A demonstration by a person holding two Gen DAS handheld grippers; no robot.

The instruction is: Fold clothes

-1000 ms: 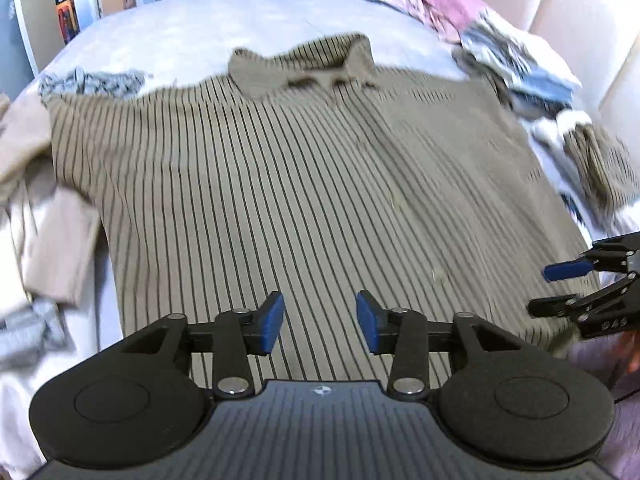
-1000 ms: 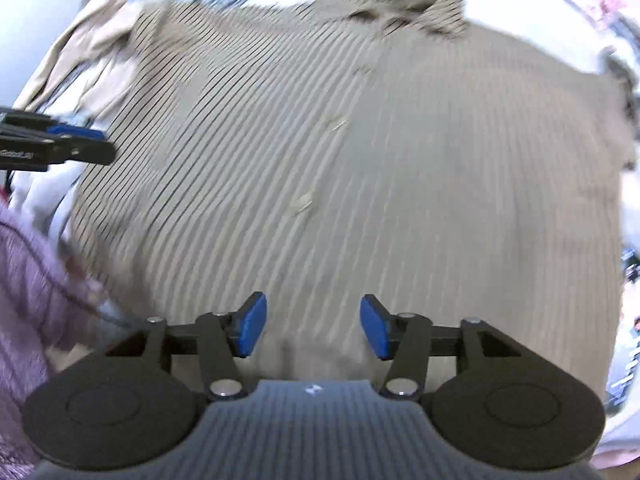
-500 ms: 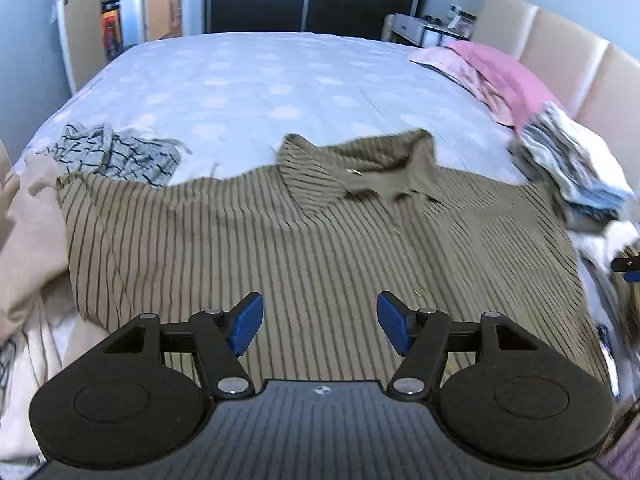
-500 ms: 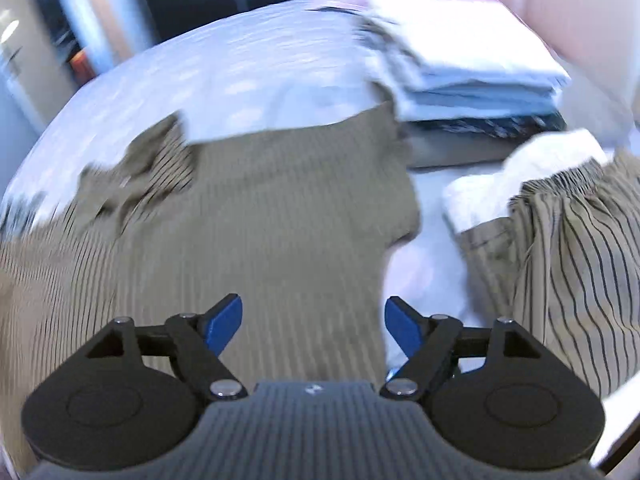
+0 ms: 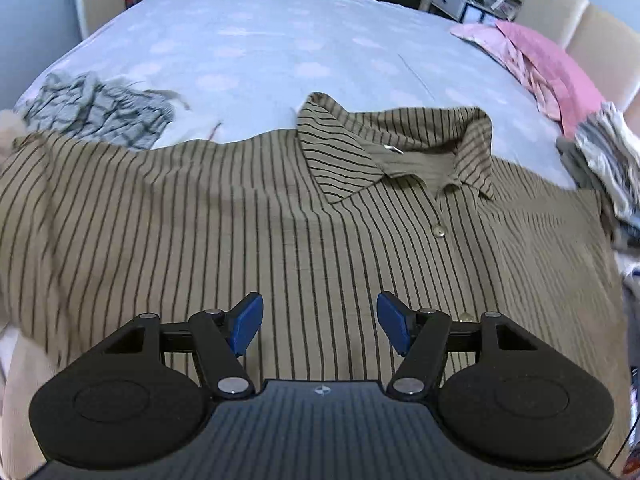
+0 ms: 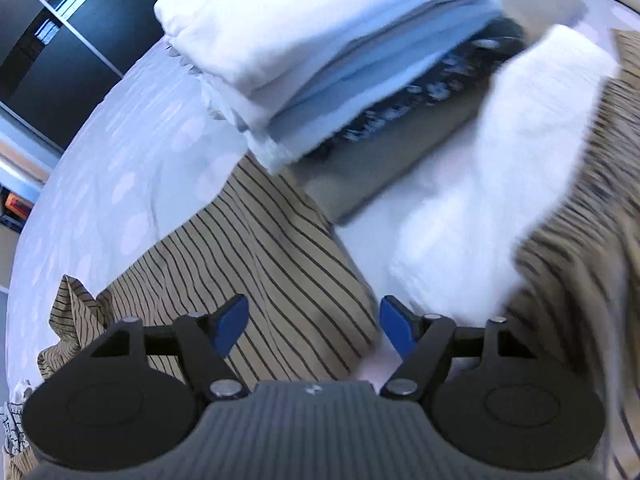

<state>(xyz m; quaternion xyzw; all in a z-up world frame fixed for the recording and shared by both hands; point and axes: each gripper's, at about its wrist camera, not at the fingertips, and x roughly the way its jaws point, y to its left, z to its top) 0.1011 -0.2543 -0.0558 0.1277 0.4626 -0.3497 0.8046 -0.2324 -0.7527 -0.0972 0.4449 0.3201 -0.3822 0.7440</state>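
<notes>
A tan shirt with dark stripes point(image 5: 248, 216) lies spread flat, front up, on the bed, collar point(image 5: 392, 148) at the far side. My left gripper point(image 5: 318, 322) is open and empty above the shirt's middle front. My right gripper point(image 6: 312, 326) is open and empty over the shirt's right sleeve point(image 6: 272, 252), near its outer edge. Neither gripper touches the cloth.
A stack of folded white, blue and dark clothes point(image 6: 320, 60) sits just beyond the sleeve. Another striped garment point(image 6: 580, 260) lies at right. A grey checked garment point(image 5: 96, 112) and pink pillows point(image 5: 548, 60) lie on the light bedspread point(image 5: 280, 40).
Both grippers have opened wider. The left one moved toward the collar. The right one swung right, from over the shirt's body to its right sleeve beside the folded stack.
</notes>
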